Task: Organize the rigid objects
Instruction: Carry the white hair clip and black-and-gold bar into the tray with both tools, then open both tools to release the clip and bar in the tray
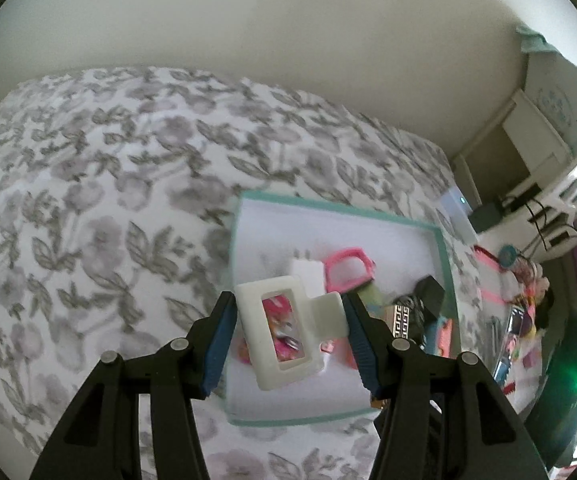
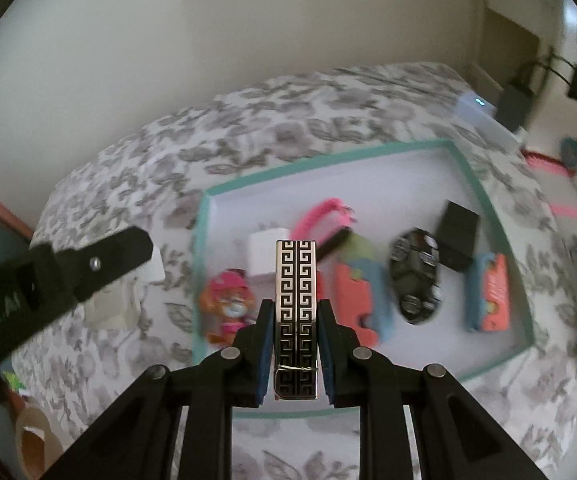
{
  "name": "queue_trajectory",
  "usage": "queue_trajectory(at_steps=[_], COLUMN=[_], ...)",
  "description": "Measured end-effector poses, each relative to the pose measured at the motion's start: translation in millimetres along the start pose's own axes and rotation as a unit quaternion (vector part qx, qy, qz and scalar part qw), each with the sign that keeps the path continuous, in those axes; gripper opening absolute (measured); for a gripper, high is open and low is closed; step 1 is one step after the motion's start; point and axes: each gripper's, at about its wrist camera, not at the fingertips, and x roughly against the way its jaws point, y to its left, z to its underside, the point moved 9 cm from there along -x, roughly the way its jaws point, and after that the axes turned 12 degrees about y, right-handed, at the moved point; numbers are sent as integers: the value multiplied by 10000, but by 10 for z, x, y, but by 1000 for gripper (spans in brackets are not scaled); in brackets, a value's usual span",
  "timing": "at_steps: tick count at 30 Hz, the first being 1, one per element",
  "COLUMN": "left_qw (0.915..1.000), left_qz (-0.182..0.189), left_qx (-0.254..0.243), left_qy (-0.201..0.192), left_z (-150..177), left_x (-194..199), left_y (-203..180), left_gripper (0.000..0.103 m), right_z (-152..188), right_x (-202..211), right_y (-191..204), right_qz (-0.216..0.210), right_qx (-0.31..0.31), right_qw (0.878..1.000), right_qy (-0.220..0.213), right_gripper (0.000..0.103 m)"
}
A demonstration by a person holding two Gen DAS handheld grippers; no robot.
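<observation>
My left gripper [image 1: 288,298] is shut on a white rectangular claw clip [image 1: 284,332], which spans its blue pads and hangs above the near left corner of a teal-rimmed white tray [image 1: 340,208]. My right gripper [image 2: 296,304] is shut on a black-and-silver bar with a key pattern [image 2: 296,280], upright over the tray's [image 2: 328,160] near side. In the tray lie a pink clip [image 2: 322,216], a white block [image 2: 266,254], an orange-pink figure [image 2: 228,304], coral-and-blue pieces [image 2: 360,304], a black oval item [image 2: 416,276] and a black box [image 2: 458,236]. The left gripper's arm [image 2: 88,268] shows at the left.
The tray rests on a bed with a grey floral cover [image 1: 108,200], a pale wall behind it. To the right are a white box with a small light [image 2: 476,106], cables and colourful clutter [image 1: 520,280]. A tape roll [image 2: 32,440] lies at the lower left.
</observation>
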Motion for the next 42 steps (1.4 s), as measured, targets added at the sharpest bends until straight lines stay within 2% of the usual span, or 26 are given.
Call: queue_trajectory(at_steps=[7,12,24,29,35,42], left_qw=[9994,9973,9973,9982,9992,9921], left_qz=[89,347,358,281,-224,-1255], left_qx=[10,163,119,103,22,57], left_qy=[323,631,635,520,322,23], left_z=[169,258,250,228,179,111], left_x=[-336,-531,-581,-518,-445,-310], left_y=[-62,-62,-59,-36,45,385], left_gripper=[56,56,56,56,56,59], right_z=[39,68,73,71,48,38], right_x=[-146,-274,-306,-316,-291,-292], right_y=[-228,-265,-272,-277,-275,-266], right_qz=[60,92,146,164,194,260], right_qx=[-210,-226,-216,-217,-169,-114], right_qw=[9994,9987,9984,9983,9987,9987], right_qy=[255,451,503,512,438,412], right_gripper=[22,22,22,22,24,24])
